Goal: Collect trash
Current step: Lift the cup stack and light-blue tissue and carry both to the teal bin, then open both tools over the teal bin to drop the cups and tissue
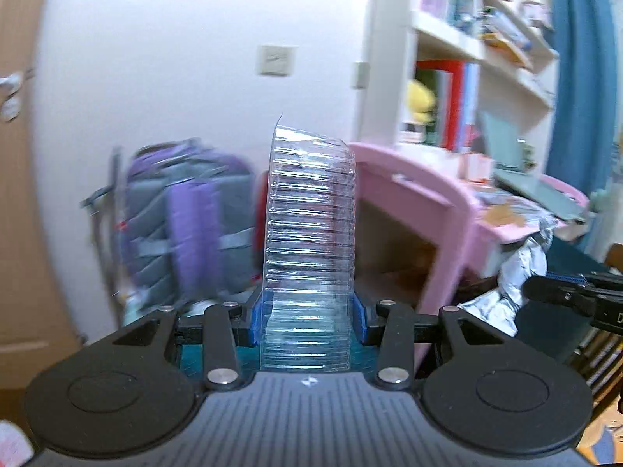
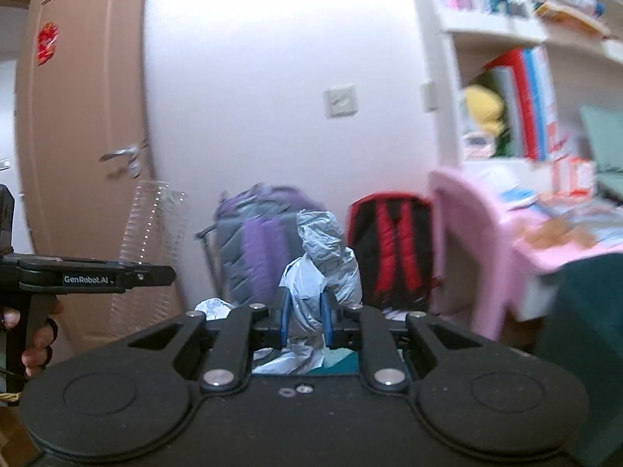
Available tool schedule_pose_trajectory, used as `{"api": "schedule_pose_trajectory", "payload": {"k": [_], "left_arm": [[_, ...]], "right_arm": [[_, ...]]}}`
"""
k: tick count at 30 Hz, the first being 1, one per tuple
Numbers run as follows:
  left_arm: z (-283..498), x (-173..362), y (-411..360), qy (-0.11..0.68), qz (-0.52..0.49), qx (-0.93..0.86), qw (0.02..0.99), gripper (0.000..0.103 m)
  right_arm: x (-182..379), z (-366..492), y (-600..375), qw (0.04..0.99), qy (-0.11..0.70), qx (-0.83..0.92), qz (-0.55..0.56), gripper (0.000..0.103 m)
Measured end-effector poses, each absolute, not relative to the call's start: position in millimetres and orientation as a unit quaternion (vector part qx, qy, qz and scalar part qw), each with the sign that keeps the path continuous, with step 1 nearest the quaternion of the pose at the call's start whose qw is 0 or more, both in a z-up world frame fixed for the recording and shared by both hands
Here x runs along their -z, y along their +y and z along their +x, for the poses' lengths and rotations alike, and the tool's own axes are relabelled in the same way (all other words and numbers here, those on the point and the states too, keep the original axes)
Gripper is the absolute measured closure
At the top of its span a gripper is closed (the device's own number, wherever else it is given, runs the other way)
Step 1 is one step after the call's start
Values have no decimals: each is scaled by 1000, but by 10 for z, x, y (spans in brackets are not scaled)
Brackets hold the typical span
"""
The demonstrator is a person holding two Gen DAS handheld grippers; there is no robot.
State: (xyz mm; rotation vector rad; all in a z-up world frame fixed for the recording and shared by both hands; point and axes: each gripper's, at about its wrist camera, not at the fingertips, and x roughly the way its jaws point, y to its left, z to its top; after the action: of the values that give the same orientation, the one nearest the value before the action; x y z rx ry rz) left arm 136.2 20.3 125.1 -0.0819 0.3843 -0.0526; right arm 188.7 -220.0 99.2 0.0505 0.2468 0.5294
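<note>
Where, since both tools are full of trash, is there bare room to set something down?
Most open: the hollow under the pink desk, beside its side panel. The desk top is crowded with papers and a laptop. The wall's foot is taken by the purple backpack and red-and-black backpack. Floor between door and purple backpack is hidden.

Left gripper (image 1: pixel 309 311): blue pads clamped on ribbed clear plastic piece (image 1: pixel 311 233), held level. Right gripper (image 2: pixel 305 321): pads pinching crumpled silver wrapper (image 2: pixel 319 268), alongside.
</note>
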Motion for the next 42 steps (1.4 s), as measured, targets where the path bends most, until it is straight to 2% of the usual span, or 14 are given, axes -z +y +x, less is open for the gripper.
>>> {"api": "schedule_pose_trajectory", "payload": {"k": [7, 19, 30, 39, 42], "left_arm": [[1711, -1578, -804, 188, -9, 107, 976, 62], [2333, -1836, -2520, 197, 27, 247, 949, 62], [3118, -1536, -3584, 263, 34, 287, 920, 62], [3595, -1168, -3898, 314, 55, 279, 906, 62], [3670, -1034, -3943, 335, 56, 277, 899, 62]], "right_arm": [[-1213, 1909, -3014, 977, 98, -188, 33, 87], [-1341, 2110, -4149, 991, 115, -58, 43, 87], [-964, 2629, -4762, 983, 175, 13, 56, 87], [-683, 2974, -4752, 971, 235, 11, 38, 87], [-611, 3032, -4734, 968, 249, 5, 39, 84]]}}
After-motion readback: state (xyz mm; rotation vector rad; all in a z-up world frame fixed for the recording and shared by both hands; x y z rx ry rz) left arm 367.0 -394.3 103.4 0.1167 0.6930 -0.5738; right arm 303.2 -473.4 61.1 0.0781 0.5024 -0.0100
